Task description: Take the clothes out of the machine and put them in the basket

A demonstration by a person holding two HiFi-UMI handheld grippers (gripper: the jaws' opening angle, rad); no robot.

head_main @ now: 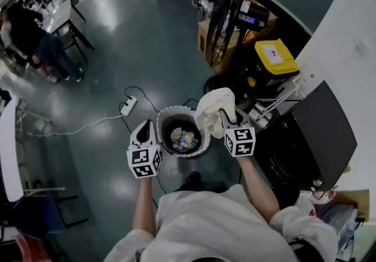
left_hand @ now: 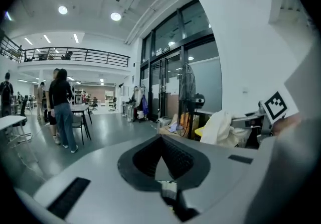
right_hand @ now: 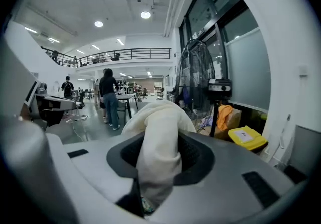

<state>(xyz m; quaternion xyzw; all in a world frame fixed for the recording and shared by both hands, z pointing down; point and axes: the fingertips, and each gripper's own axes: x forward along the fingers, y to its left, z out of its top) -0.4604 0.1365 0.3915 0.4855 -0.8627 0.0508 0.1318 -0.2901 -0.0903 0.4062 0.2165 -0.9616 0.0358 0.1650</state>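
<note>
In the head view my right gripper [head_main: 226,116] is shut on a cream cloth [head_main: 214,107], which bunches up above the right rim of the white basket [head_main: 165,115]. Colourful clothes [head_main: 185,139] lie at the bottom of the basket. From the right gripper view the cream cloth [right_hand: 159,135] fills the gap between the jaws of my right gripper [right_hand: 159,153]. My left gripper [head_main: 145,125] hovers at the basket's left rim. Its jaws [left_hand: 161,140] meet with nothing between them. The cream cloth [left_hand: 220,127] also shows at the right of the left gripper view.
The machine's dark open door [head_main: 324,131] stands at the right, beside the white machine body [head_main: 346,37]. A yellow-lidded bin [head_main: 275,58], a standing fan [head_main: 226,11] and cardboard boxes are behind the basket. A power strip [head_main: 128,105] and cable lie on the floor. People stand by a table [head_main: 35,37].
</note>
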